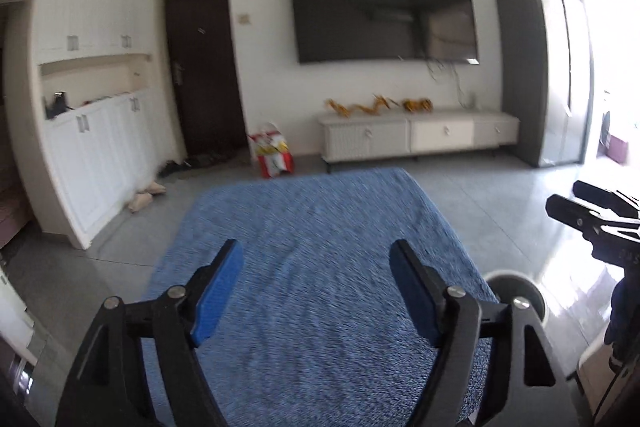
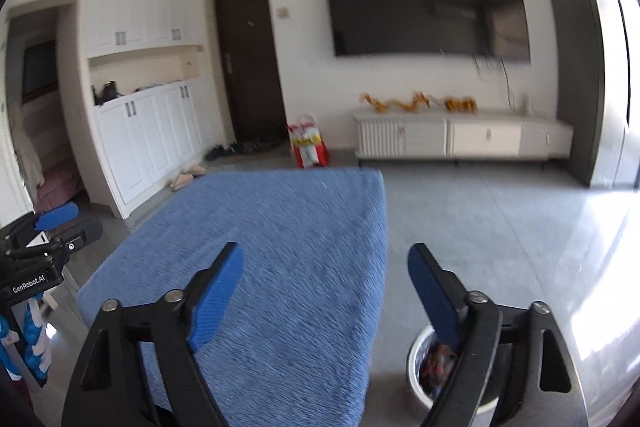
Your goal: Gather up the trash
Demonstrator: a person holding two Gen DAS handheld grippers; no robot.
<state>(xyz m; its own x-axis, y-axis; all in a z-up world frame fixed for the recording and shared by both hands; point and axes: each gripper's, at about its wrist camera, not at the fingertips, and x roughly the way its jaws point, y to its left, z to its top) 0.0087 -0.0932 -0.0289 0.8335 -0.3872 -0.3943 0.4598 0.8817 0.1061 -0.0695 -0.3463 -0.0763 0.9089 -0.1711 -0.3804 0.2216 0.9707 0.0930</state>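
Trash bin (image 2: 424,367) on the grey floor (image 2: 500,211), just beside the right edge of the blue-covered tabletop (image 2: 280,247), near its front corner; white-rimmed, holding dark and reddish scraps, partly hidden behind the right gripper's right finger. Seen again in the left wrist view as a round rim (image 1: 516,287) past the tabletop's right edge.

Right gripper (image 2: 326,293) above the tabletop's right edge, blue-padded fingers (image 2: 218,297) spread wide, holding nothing; right finger over the bin, left finger over the cloth. Left gripper (image 1: 316,291) over the middle of the cloth, fingers likewise spread wide and empty. Each gripper visible at the margin of the other's view: right one at the right edge (image 1: 592,215), left one at the left edge (image 2: 44,243).

Beyond, across the floor: red-and-yellow bag (image 2: 308,143) by the dark door (image 2: 248,63), low white TV cabinet (image 2: 460,139) under a wall-mounted television (image 2: 428,7), white cupboards (image 2: 148,131) to the left, slippers (image 2: 188,177) at their foot.
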